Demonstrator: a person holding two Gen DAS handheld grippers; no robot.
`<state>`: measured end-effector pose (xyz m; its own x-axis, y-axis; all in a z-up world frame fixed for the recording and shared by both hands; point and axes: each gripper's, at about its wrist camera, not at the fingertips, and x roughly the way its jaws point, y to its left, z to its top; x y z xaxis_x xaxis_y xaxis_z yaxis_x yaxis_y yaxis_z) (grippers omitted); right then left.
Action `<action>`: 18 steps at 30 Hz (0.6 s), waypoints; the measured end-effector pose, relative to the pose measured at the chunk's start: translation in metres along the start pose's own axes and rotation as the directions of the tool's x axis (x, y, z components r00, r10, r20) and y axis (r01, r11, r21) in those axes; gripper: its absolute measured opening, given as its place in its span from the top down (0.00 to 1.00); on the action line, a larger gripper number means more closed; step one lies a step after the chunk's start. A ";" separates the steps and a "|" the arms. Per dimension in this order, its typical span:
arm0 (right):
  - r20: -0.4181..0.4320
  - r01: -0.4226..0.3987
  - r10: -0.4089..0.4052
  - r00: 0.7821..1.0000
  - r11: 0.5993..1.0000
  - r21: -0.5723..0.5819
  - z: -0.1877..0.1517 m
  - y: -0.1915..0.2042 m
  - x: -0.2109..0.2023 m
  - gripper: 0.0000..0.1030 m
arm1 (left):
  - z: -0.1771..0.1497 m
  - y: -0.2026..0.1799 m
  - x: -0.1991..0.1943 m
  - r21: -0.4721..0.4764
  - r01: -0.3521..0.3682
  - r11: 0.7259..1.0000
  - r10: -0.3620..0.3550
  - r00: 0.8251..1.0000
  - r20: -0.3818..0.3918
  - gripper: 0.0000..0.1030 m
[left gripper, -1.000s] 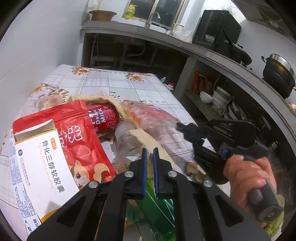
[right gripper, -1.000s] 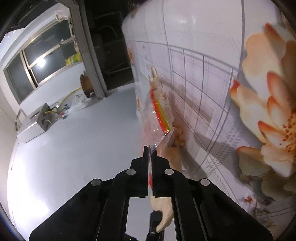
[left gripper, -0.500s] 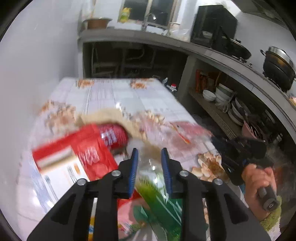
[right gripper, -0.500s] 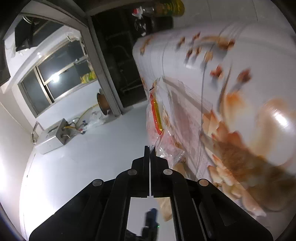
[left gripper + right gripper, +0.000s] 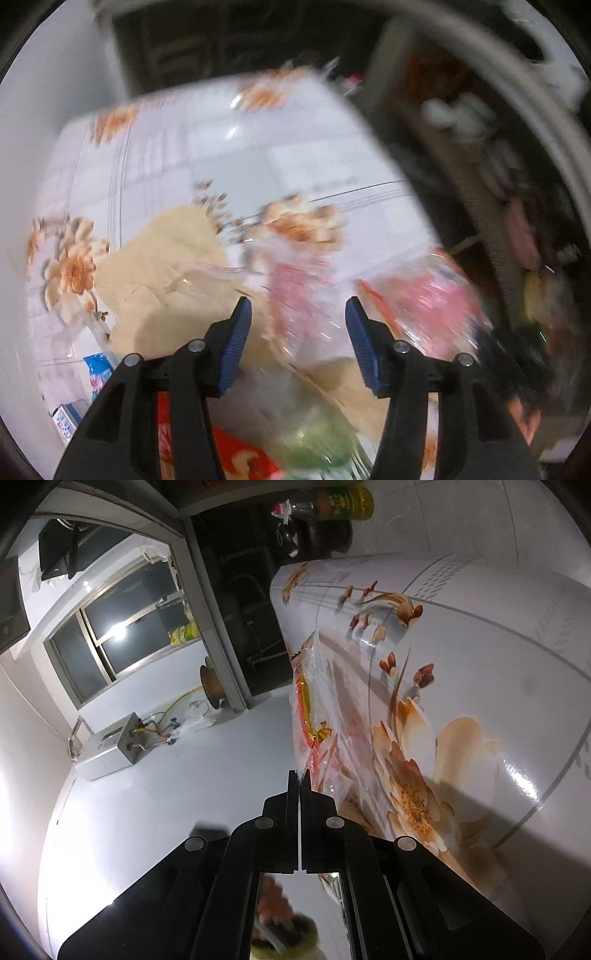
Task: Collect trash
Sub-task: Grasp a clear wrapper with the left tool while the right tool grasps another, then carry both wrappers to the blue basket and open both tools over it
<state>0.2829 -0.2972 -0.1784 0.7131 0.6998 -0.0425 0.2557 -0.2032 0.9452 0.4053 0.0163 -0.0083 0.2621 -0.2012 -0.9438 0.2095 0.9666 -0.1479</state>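
Note:
My left gripper (image 5: 298,306) points steeply down over a brown paper bag (image 5: 166,266) on the flowered tablecloth (image 5: 229,147); its blue pads (image 5: 236,339) are opening and press on nothing. Beyond them lies a clear plastic wrapper (image 5: 295,280) with red print, blurred. A red packet (image 5: 236,458) and a green wrapper (image 5: 317,439) show at the bag's near end. My right gripper (image 5: 298,775) is shut on the edge of that clear wrapper (image 5: 310,716), red and yellow printed, held at the side of the table (image 5: 480,664).
Kitchen shelves with dishes (image 5: 461,110) run along the right of the table. A blue and white box (image 5: 98,369) lies left of the bag. An oil bottle (image 5: 343,502), a window (image 5: 122,635) and a metal box with hoses (image 5: 110,746) are behind the table.
The left gripper went from shut to open, swung forward over the bag and tipped downward. The right gripper stayed shut on the wrapper and shifted along the table's side.

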 end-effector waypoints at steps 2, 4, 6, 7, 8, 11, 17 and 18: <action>-0.001 0.001 -0.001 1.000 1.000 -0.002 0.002 -0.001 0.000 1.00 | 0.013 0.005 0.017 -0.015 -0.016 1.000 0.015 0.998 -0.053 0.50; -0.002 0.000 0.000 1.000 1.000 -0.004 0.004 -0.002 -0.003 1.00 | 0.023 0.006 0.035 -0.023 -0.031 0.999 0.029 0.993 -0.117 0.50; -0.002 0.002 -0.002 1.000 1.000 -0.006 0.007 -0.005 -0.005 1.00 | 0.028 0.006 0.047 -0.045 -0.024 0.999 0.016 0.988 -0.156 0.50; -0.003 0.003 -0.003 1.000 1.000 -0.011 0.006 -0.004 -0.005 1.00 | 0.029 0.004 0.051 -0.048 -0.017 0.999 0.009 0.985 -0.170 0.49; -0.003 0.005 -0.005 1.000 1.000 -0.014 0.007 -0.003 -0.005 1.00 | 0.030 0.001 0.056 -0.042 -0.005 0.999 -0.002 0.983 -0.183 0.47; -0.003 0.009 -0.010 1.000 1.000 -0.021 0.008 -0.003 -0.007 1.00 | 0.031 -0.006 0.067 -0.020 -0.023 1.000 0.018 0.978 -0.209 0.45; -0.003 0.007 -0.007 1.000 1.000 -0.027 0.008 -0.002 -0.005 1.00 | 0.034 -0.012 0.075 0.009 -0.053 0.999 0.054 0.982 -0.182 0.48; -0.002 0.006 -0.006 1.000 1.000 -0.026 0.008 -0.001 -0.005 1.00 | 0.034 -0.013 0.075 0.017 -0.057 0.998 0.059 0.983 -0.173 0.55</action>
<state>0.2841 -0.3053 -0.1820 0.7100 0.7026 -0.0472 0.2428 -0.1812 0.9530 0.4542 -0.0166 -0.0668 0.1066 -0.1131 -0.9878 0.2103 0.9736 -0.0888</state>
